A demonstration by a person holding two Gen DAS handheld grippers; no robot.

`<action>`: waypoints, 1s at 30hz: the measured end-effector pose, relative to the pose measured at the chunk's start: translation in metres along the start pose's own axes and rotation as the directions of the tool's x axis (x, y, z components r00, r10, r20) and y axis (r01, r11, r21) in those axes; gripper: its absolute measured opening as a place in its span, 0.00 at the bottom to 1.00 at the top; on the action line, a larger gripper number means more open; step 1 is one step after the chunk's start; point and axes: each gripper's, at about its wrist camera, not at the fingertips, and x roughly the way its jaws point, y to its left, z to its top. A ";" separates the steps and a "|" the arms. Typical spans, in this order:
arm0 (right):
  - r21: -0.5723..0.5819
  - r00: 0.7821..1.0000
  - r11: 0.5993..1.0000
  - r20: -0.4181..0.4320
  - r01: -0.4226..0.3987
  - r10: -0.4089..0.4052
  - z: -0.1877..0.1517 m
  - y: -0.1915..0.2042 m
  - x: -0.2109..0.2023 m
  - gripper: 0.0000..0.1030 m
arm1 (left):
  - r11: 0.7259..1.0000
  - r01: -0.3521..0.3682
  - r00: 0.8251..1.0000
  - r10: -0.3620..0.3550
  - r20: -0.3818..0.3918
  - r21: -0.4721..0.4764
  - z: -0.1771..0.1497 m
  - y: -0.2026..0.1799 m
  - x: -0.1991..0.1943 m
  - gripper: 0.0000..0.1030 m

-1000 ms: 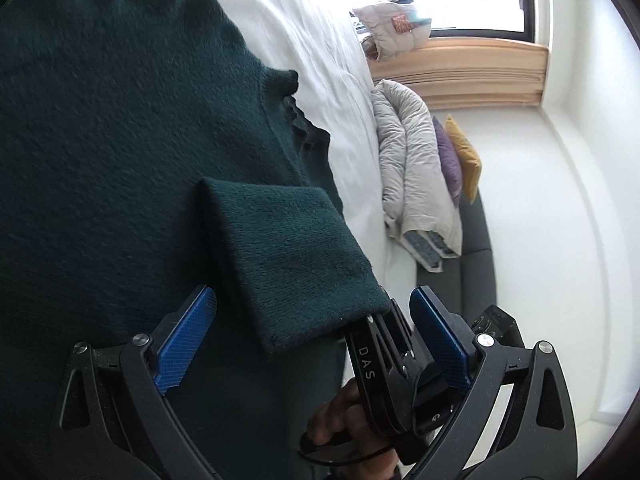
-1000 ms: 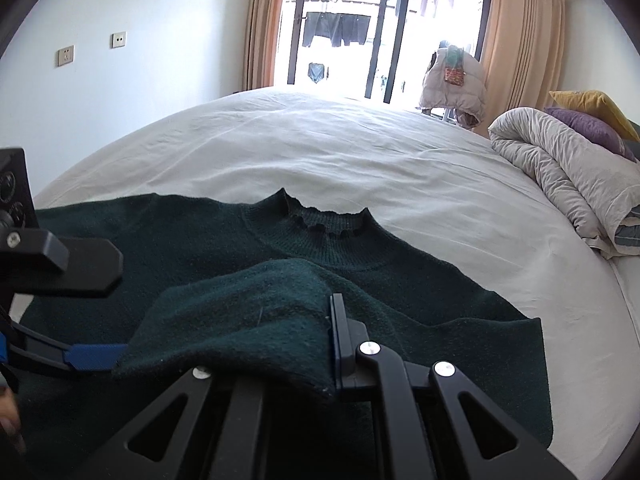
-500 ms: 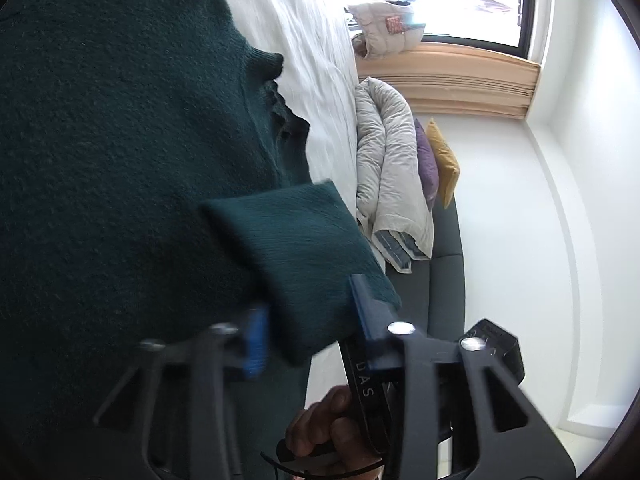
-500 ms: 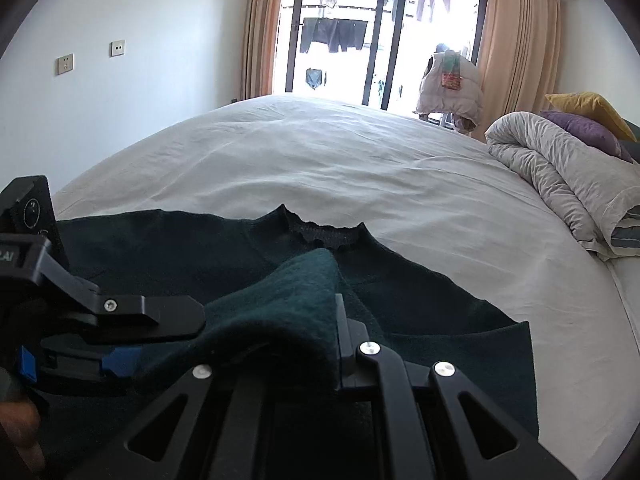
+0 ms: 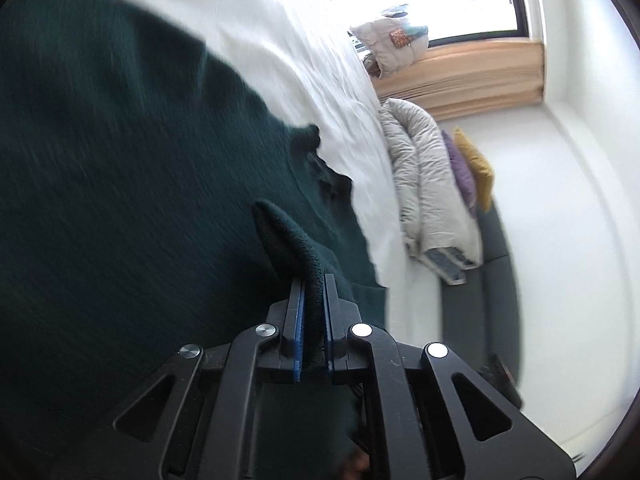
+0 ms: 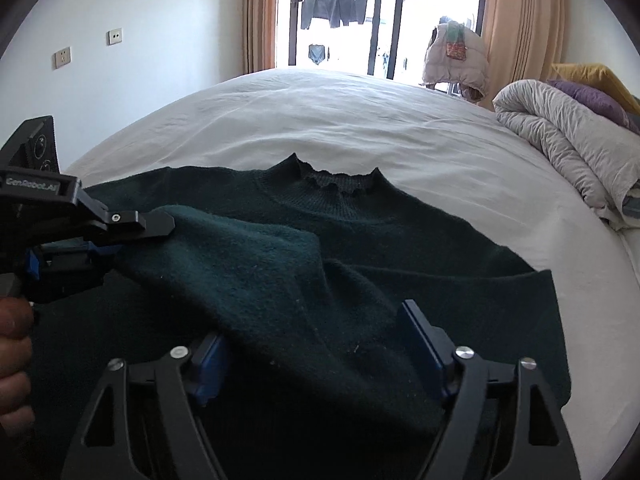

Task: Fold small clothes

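Since a second ago the sleeve [image 6: 256, 264] has changed hands: the left gripper [image 5: 313, 284], which then stood wide open around the cuff, has clamped its blue pads tight on a ridge of the dark green knit, while the right gripper [image 6: 316, 344], which was pinching the fabric, has let go and its jaws are opening, the sleeve lying loose between them with neither pad pressing it

That sleeve is folded across the body of the green sweater [image 6: 420, 232], which lies flat on the white bed [image 6: 340, 120] with its ruffled collar [image 6: 336, 182] pointing toward the balcony door [image 6: 380, 12]. Seen from the right wrist, the left gripper reaches in from the left edge, a hand [image 6: 12, 344] on its handle. A rolled grey duvet [image 6: 560, 136] sits at the bed's right side, well apart from the sweater, with a purple pillow [image 6: 592, 98] and a yellow pillow [image 6: 588, 74] behind it. A pale padded jacket [image 6: 456, 60] hangs by the curtain [image 6: 520, 24]. The left wrist view is smeared by motion
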 end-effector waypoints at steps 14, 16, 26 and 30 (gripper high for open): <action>0.657 0.952 0.690 0.190 -0.304 0.239 -0.045 -0.186 -0.035 0.69 | 0.930 -0.210 0.977 0.208 0.041 0.302 -0.006 -0.014 -0.005 0.06; 0.677 0.945 0.661 0.192 -0.322 0.264 -0.050 -0.195 -0.022 0.67 | 0.920 -0.205 0.978 0.203 0.041 0.333 -0.012 -0.020 -0.002 0.06; 0.755 1.000 0.655 -0.004 -0.017 0.030 -0.073 -0.270 0.012 0.00 | 0.912 -0.208 0.977 0.207 0.043 0.353 -0.025 -0.027 0.003 0.06; 0.717 0.995 0.691 -0.063 0.095 -0.071 -0.063 -0.274 -0.001 0.13 | 0.899 -0.221 0.975 0.218 0.050 0.379 -0.030 -0.026 0.001 0.07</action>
